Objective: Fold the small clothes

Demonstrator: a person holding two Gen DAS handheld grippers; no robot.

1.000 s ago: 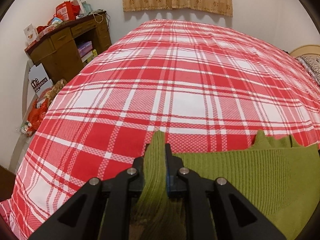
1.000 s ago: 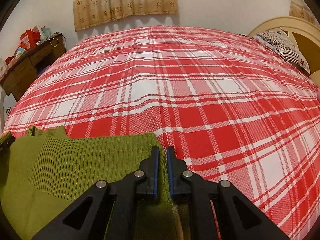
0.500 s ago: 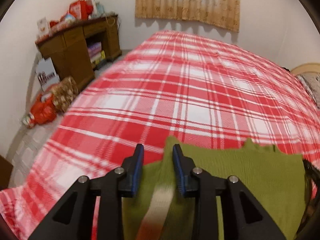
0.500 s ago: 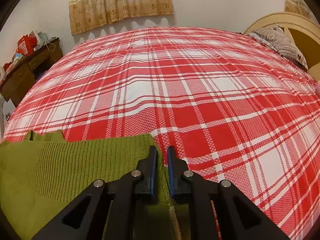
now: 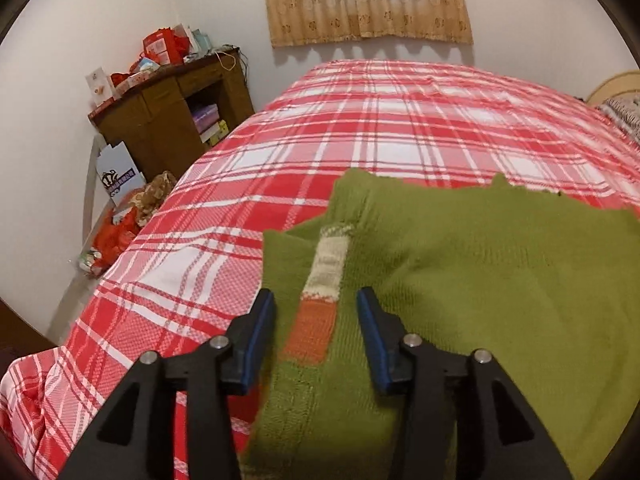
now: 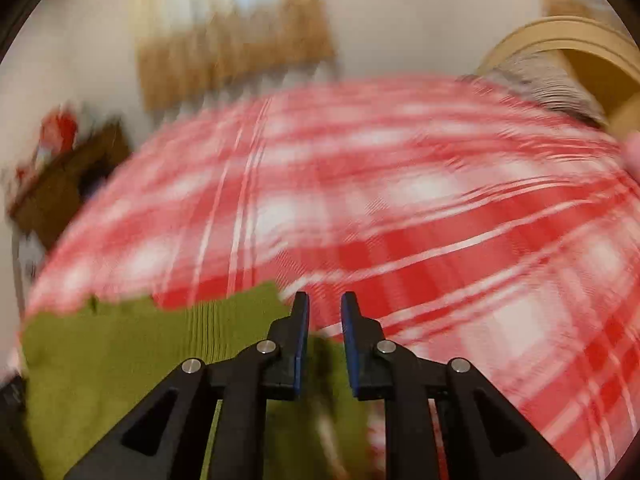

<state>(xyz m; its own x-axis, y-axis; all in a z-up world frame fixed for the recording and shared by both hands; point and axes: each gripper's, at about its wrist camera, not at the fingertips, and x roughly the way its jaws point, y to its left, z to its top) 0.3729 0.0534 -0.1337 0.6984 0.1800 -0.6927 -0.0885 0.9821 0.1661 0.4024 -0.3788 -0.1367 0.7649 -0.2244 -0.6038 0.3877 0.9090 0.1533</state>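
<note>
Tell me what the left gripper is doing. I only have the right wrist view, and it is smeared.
Observer: The left gripper is open. Its jaws have just been opening, and the green sweater lies between them, not pinched.
Operator: Any marking on the sweater there?
Observer: Yes, a stripe, cream above and orange below, runs between the fingers.
Operator: Do the layers line up on that side?
Observer: No. A lower layer sticks out to the left, past the edge of the top layer.
</note>
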